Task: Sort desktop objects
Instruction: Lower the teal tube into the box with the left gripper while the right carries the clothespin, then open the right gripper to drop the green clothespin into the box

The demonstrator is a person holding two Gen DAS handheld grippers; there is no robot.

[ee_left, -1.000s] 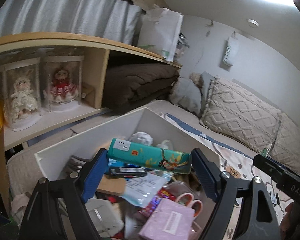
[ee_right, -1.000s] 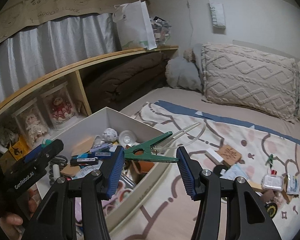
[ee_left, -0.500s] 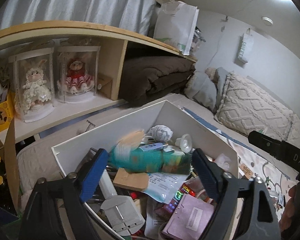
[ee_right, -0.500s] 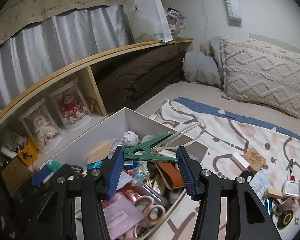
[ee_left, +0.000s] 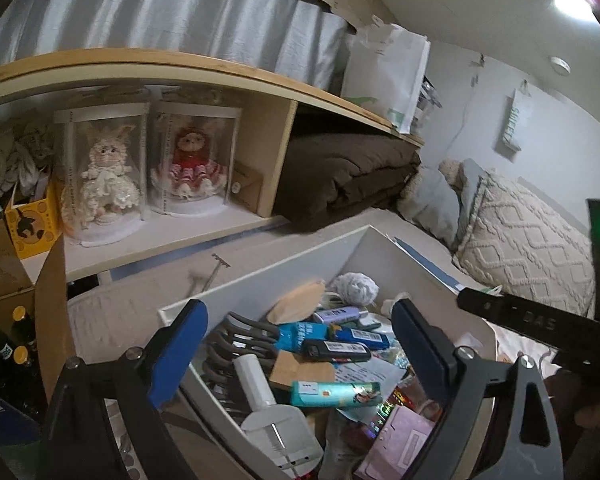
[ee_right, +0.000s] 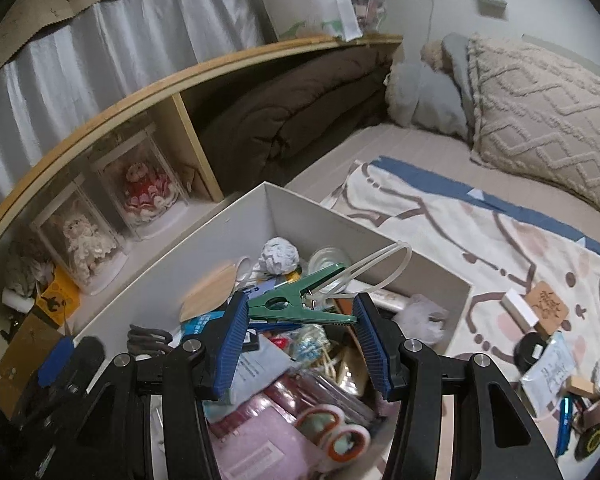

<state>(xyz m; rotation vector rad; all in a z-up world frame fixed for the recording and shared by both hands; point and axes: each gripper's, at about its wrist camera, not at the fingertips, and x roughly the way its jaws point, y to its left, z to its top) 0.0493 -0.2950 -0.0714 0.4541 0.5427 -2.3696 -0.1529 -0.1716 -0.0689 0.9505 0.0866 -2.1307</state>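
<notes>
A white storage box (ee_left: 260, 280) on the bed holds several small items. Among them lies a teal carton (ee_left: 336, 394), flat on the pile below my left gripper (ee_left: 296, 312). That gripper is open over the box's near corner, with nothing between its blue pads (ee_left: 180, 348). In the right wrist view my right gripper (ee_right: 302, 304) is shut on a green clothes peg (ee_right: 284, 302) with a white loop (ee_right: 380, 268) on its tail. It holds the peg level above the middle of the white box (ee_right: 204, 240).
A wooden shelf (ee_left: 220, 66) behind the box holds two cased dolls (ee_left: 104, 168), a folded brown blanket (ee_left: 340, 176) and a white bag. Pillows (ee_right: 540, 120) lie at the back right. More loose items (ee_right: 540, 308) sit on the patterned cloth (ee_right: 440, 220) at right. Bottles (ee_left: 4, 344) stand at far left.
My left gripper opened and let go of the teal carton, which fell onto the pile in the box. My right gripper carried the green peg leftwards over the box.
</notes>
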